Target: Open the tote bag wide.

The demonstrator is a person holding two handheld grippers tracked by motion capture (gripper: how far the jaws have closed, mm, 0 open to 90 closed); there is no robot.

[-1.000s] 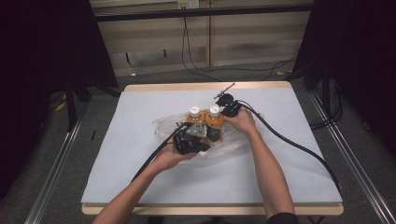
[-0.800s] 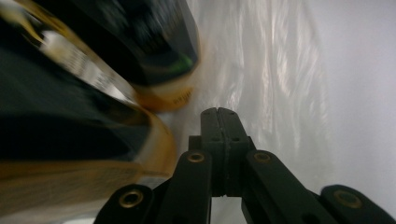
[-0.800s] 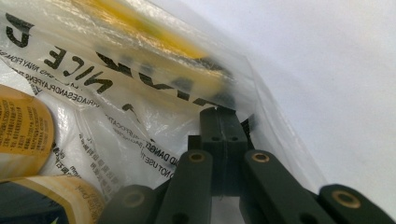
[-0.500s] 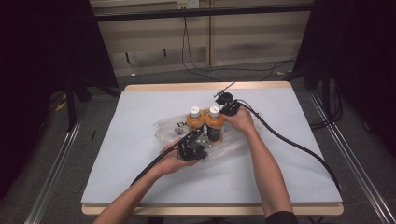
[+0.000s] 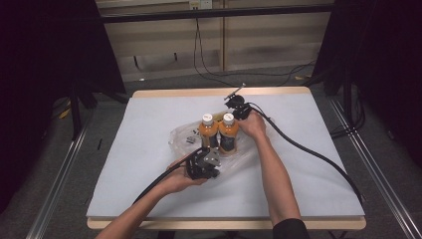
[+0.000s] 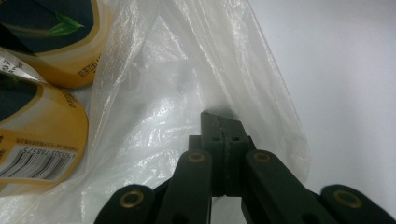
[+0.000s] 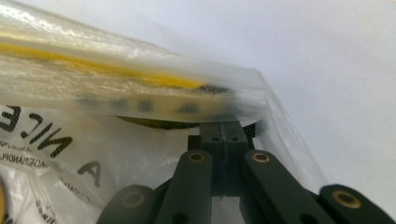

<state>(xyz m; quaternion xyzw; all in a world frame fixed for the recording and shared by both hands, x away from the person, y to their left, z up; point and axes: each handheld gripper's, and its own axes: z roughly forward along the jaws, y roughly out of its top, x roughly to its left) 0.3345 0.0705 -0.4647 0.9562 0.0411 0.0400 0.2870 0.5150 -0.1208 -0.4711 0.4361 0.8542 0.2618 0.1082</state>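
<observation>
- High view: a clear plastic bag [image 5: 199, 142] lies crumpled near the middle of the table [image 5: 149, 124], which is covered in a pale sheet. Two orange-filled bottles [image 5: 219, 132] with white caps stand upright side by side, with the bag's film around their bases. The left gripper [image 5: 204, 164] sits at the bag's near edge, just in front of the bottles; the right gripper [image 5: 238, 107] is at the far side, just behind the right bottle. Black cables trail from both across the sheet. Beyond the table are a grey floor, loose cables and a pale wall; the sides are dark.
- Left gripper view: the jaws are pressed together on a fold of the plastic bag [image 6: 196, 93]. The labelled bottles [image 6: 42, 116] show at the left, behind the film, with the pale surface at the right.
- Right gripper view: the jaws are pressed together, pinching the edge of the printed plastic bag [image 7: 140, 98]. A yellow and dark shape blurs through the film above them.
</observation>
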